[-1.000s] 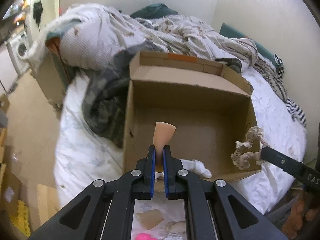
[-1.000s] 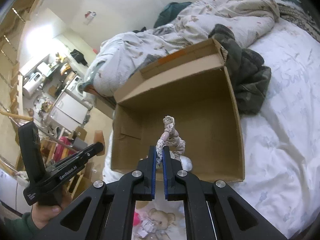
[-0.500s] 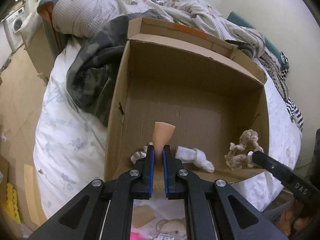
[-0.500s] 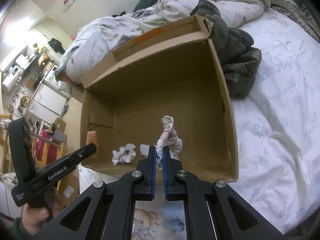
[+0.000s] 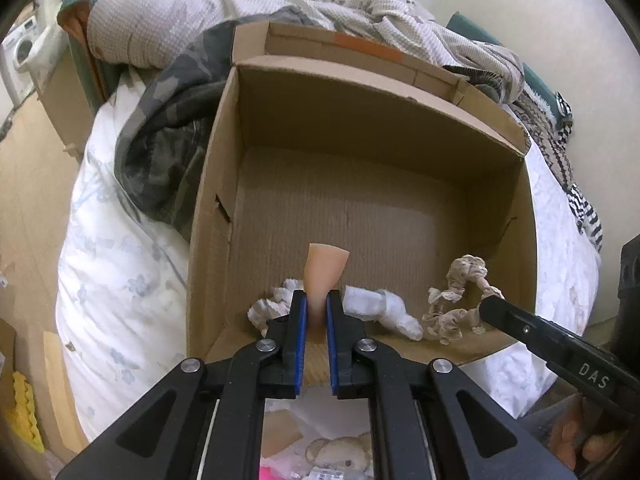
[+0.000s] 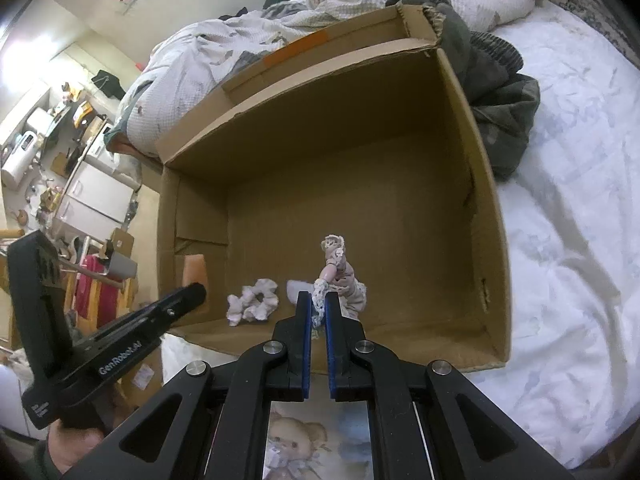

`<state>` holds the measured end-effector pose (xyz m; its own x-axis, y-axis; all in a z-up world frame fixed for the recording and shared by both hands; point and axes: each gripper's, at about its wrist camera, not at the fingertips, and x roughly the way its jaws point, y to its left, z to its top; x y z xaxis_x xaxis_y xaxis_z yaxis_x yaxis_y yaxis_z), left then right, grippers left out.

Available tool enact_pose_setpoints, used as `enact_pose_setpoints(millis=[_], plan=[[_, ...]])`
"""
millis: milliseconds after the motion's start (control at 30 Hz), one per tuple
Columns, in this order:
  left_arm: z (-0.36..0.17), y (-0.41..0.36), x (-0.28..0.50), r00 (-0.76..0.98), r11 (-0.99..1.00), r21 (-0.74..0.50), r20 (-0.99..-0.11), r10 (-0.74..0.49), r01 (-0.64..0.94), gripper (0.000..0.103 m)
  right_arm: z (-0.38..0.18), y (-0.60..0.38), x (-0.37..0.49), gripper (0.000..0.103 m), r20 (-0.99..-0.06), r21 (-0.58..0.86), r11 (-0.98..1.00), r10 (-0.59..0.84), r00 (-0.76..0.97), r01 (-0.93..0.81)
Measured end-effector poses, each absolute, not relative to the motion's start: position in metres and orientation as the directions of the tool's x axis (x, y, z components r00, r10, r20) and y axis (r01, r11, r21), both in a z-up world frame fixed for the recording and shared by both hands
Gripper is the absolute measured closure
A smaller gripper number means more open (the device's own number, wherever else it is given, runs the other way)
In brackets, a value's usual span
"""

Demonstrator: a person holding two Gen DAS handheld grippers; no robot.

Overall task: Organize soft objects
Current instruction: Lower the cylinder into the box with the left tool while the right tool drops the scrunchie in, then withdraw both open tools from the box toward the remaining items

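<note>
Inside the cardboard box (image 5: 280, 184) on the bed, near its front wall: the left gripper (image 5: 316, 312) has its jaws just beginning to ease apart around a peach sponge wedge (image 5: 324, 268), long axis toward 12 o'clock, still pinched. At its 3 o'clock, the right gripper (image 6: 316, 312) has its jaws clamped on a beige scrunchie (image 6: 340, 272). Judgement: both releases drop straight down, beside the white scrunchie (image 6: 254, 300).

One cardboard box (image 5: 216, 208), two scrunchies (image 6: 254, 300) (image 5: 456, 304), one peach sponge (image 5: 324, 268), one white cloth (image 5: 380, 308).
</note>
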<state>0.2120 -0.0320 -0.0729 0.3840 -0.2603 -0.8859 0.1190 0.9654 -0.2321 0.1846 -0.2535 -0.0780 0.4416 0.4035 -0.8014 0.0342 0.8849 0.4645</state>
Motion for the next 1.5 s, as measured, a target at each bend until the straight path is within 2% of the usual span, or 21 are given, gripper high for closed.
enact_pose_setpoints(millis=[67, 167, 233, 267, 300, 333, 367, 400, 433, 1500], plan=[[-0.072, -0.032, 0.211, 0.382, 0.964, -0.241, -0.885, -0.267, 0.115, 0.087, -0.076, -0.255, 0.183, 0.095, -0.787, 0.486, 0.874, 0.422, 0.450, 0.029], [-0.069, -0.034, 0.210, 0.395, 0.967, -0.225, -0.883, -0.255, 0.120, 0.086, -0.075, -0.255, 0.183, 0.095, -0.781, 0.494, 0.869, 0.432, 0.452, 0.023], [-0.069, -0.036, 0.210, 0.397, 0.970, -0.210, -0.885, -0.242, 0.123, 0.079, -0.076, -0.256, 0.183, 0.092, -0.776, 0.508, 0.861, 0.443, 0.449, 0.028], [-0.068, -0.036, 0.210, 0.400, 0.972, -0.201, -0.886, -0.234, 0.123, 0.070, -0.076, -0.256, 0.184, 0.087, -0.777, 0.509, 0.860, 0.444, 0.447, 0.031], [-0.068, -0.036, 0.210, 0.405, 0.974, -0.194, -0.886, -0.226, 0.120, 0.053, -0.076, -0.256, 0.184, 0.083, -0.777, 0.510, 0.860, 0.443, 0.448, 0.034], [-0.067, -0.036, 0.209, 0.413, 0.976, -0.185, -0.885, -0.216, 0.114, 0.043, -0.076, -0.257, 0.183, 0.068, -0.774, 0.516, 0.856, 0.447, 0.449, 0.036], [-0.065, -0.035, 0.208, 0.429, 0.979, -0.178, -0.880, -0.205, 0.104, 0.032, -0.076, -0.257, 0.183, 0.039, -0.771, 0.522, 0.852, 0.451, 0.449, 0.041], [-0.064, -0.033, 0.207, 0.441, 0.979, -0.179, -0.874, -0.205, 0.099, 0.032, -0.075, -0.258, 0.183, 0.026, -0.769, 0.528, 0.848, 0.453, 0.452, 0.048], [-0.063, -0.032, 0.207, 0.447, 0.978, -0.183, -0.870, -0.209, 0.100, 0.032, -0.074, -0.259, 0.181, 0.020, -0.759, 0.536, 0.842, 0.450, 0.470, 0.059], [-0.049, -0.020, 0.192, 0.505, 0.993, -0.109, -0.855, -0.119, 0.049, 0.032, -0.074, -0.261, 0.180, 0.020, -0.767, 0.532, 0.843, 0.437, 0.469, 0.085]])
